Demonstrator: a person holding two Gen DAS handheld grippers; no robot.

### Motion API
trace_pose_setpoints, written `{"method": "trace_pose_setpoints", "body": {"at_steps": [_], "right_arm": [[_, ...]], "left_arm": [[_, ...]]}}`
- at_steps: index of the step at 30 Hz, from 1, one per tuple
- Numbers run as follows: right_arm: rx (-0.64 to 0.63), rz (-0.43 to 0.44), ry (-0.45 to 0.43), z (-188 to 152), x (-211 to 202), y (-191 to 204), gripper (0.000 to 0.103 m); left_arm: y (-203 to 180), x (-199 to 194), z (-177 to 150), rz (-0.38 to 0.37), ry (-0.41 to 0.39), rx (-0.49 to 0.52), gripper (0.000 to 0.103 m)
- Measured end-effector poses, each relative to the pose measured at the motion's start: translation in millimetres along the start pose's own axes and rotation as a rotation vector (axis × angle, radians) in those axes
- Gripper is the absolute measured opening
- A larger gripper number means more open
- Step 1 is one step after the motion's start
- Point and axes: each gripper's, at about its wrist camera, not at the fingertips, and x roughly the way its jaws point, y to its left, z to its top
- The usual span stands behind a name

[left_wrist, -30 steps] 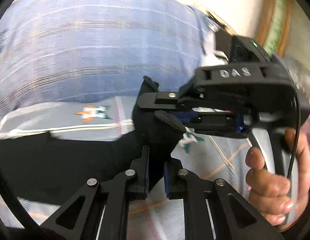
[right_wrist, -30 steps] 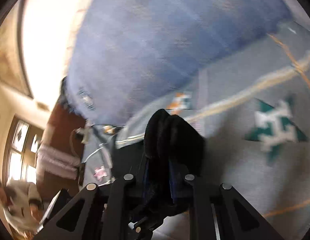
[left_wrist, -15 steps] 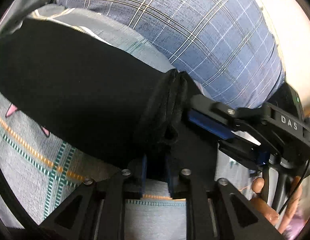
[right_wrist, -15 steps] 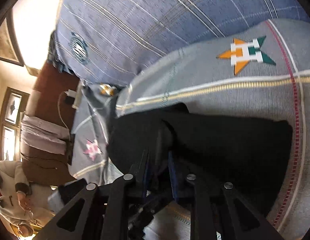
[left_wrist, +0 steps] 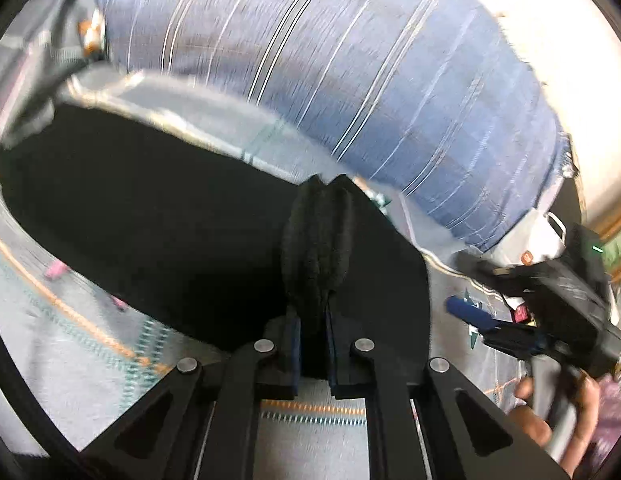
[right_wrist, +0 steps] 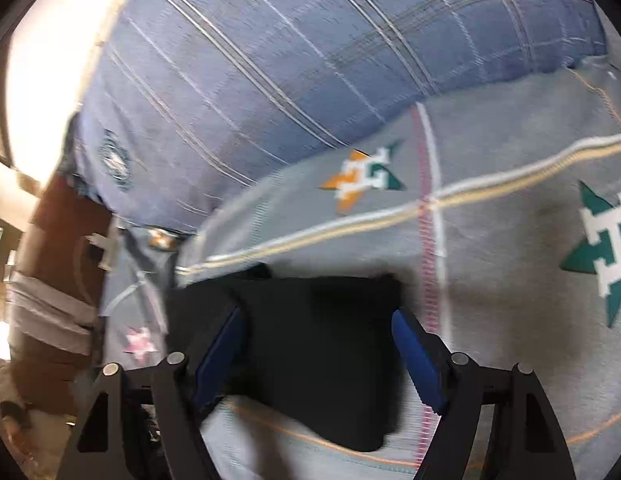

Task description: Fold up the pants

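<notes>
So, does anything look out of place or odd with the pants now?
One thing: the left gripper pinches a bunched ridge of the black pants, so that edge stands up instead of lying flat. The right gripper is open above the cloth. Nothing looks torn or spilled on the blanket.

Daylight blows out the far wall; both views smear with motion blur, edges bowed and dark.

Both wrist cameras look closely, somewhat blurred, at black pants.
</notes>
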Motion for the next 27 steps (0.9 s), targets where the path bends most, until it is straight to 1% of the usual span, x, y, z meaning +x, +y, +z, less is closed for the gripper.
{"method": "trace_pose_setpoints", "body": {"at_steps": [1, 2, 3, 5, 6, 9, 11, 12, 13, 15, 16, 17, 19, 22, 24, 25, 27], "right_arm": [[-0.006, -0.009, 0.01, -0.6, 3.1, 1.0, 0.077], [-0.014, -0.03, 0.025, -1.5, 7.3, 2.6, 0.077], [-0.022, -0.048, 0.039, -3.1, 13.3, 4.4, 0.077], [-0.031, -0.081, 0.068, -4.2, 22.6, 4.4, 0.076], [-0.034, -0.091, 0.087, -6.3, 29.8, 4.0, 0.074], [-0.041, -0.072, 0.122, -9.6, 40.5, 5.5, 0.066], [-0.064, -0.094, 0.138, -11.8, 47.2, 9.8, 0.056], [-0.072, -0.097, 0.15, -14.2, 51.4, 8.9, 0.054], [-0.074, -0.099, 0.158, -15.7, 55.0, 9.5, 0.049], [-0.102, -0.132, 0.153, -18.5, 58.8, 13.9, 0.045], [-0.122, -0.141, 0.151, -18.3, 58.2, 17.5, 0.041], [-0.132, -0.141, 0.142, -18.0, 55.4, 20.5, 0.033], [-0.156, -0.122, 0.119, -17.7, 41.6, 28.2, 0.027], [-0.195, -0.113, 0.075, -19.0, 10.4, 36.8, 0.025], [-0.215, -0.128, 0.054, -22.1, -2.7, 36.8, 0.025], [-0.217, -0.155, 0.052, -22.2, -3.6, 33.6, 0.025], [-0.182, -0.215, 0.079, -19.2, 8.3, 16.9, 0.025]], "left_arm": [[2.8, -3.2, 1.0, 0.021, -0.019, 0.004, 0.01], [8.7, 0.5, 1.5, 0.055, -0.013, -0.009, 0.01], [18.5, 7.7, 1.4, 0.087, 0.006, -0.044, 0.01], [38.3, 22.6, -0.9, 0.102, 0.045, -0.118, 0.01], [39.1, 25.5, -1.5, 0.1, 0.056, -0.123, 0.011], [26.8, 19.9, -0.7, 0.121, 0.04, -0.073, 0.013], [30.0, 25.4, 0.6, 0.135, 0.05, -0.077, 0.015], [34.6, 27.7, 1.3, 0.126, 0.053, -0.096, 0.015], [37.8, 26.8, 2.4, 0.115, 0.053, -0.111, 0.015], [36.5, 27.8, 2.3, 0.118, 0.058, -0.108, 0.015], [34.3, 28.7, 2.9, 0.122, 0.058, -0.1, 0.015], [32.6, 27.6, 2.3, 0.121, 0.058, -0.095, 0.015], [29.7, 21.7, 0.6, 0.09, 0.064, -0.087, 0.014], [18.3, 27.1, 1.0, 0.043, 0.076, -0.06, 0.013], [9.3, 35.2, -2.8, 0.028, 0.108, -0.031, 0.013], [6.8, 41.7, -4.7, 0.023, 0.128, -0.025, 0.013], [7.8, 46.2, -5.6, 0.024, 0.127, -0.027, 0.015]]}}
